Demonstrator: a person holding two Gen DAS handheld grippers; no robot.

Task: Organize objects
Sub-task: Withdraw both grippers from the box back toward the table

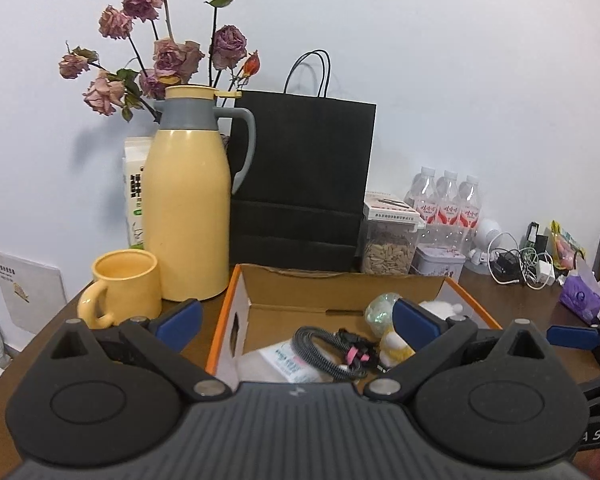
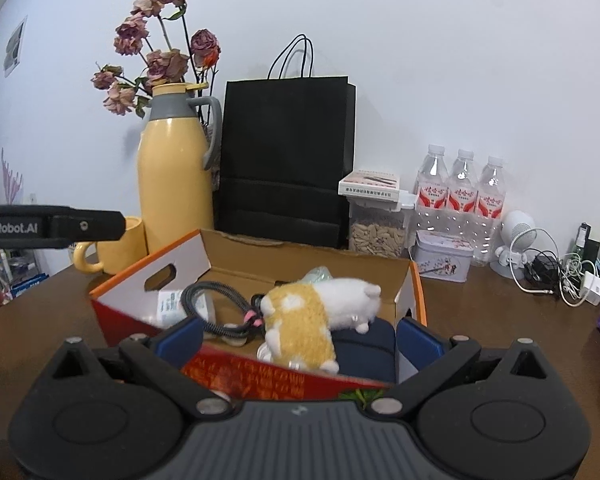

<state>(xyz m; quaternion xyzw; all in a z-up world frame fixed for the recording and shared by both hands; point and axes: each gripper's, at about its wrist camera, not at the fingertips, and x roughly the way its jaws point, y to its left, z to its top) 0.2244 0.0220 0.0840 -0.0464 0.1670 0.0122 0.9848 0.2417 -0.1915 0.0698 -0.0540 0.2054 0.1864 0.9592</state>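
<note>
So both grippers are parked right at the near side of the open cardboard box with the orange rim and red printed front (image 2: 260,380), and both are spread wide with nothing in them: the left gripper (image 1: 296,322) has its blue-padded fingers straddling the box's left wall, and the right gripper (image 2: 298,336) hangs over the near-right corner. The stuff already sorted is inside the box: a yellow-and-white plush toy (image 2: 320,312) lying on its side toward the right, a coiled black braided cable with a pink tie (image 2: 216,308) in the middle, a white packet with blue print (image 1: 286,362) under the cable, and something pale green and crinkly (image 1: 380,308) at the back that I can't identify. There's also a dark navy block (image 2: 364,344) right between the right gripper's fingers, near the plush; can't tell if it's touching the pads. My read is that the next move is picking another loose item off the brown wooden table (image 2: 500,320), maybe the yellow ceramic mug (image 1: 120,288) next to the tall yellow thermos jug (image 1: 188,200). If so, lift clear of the box wall first, and come at the mug from the side away from the jug so you don't knock it.
</note>
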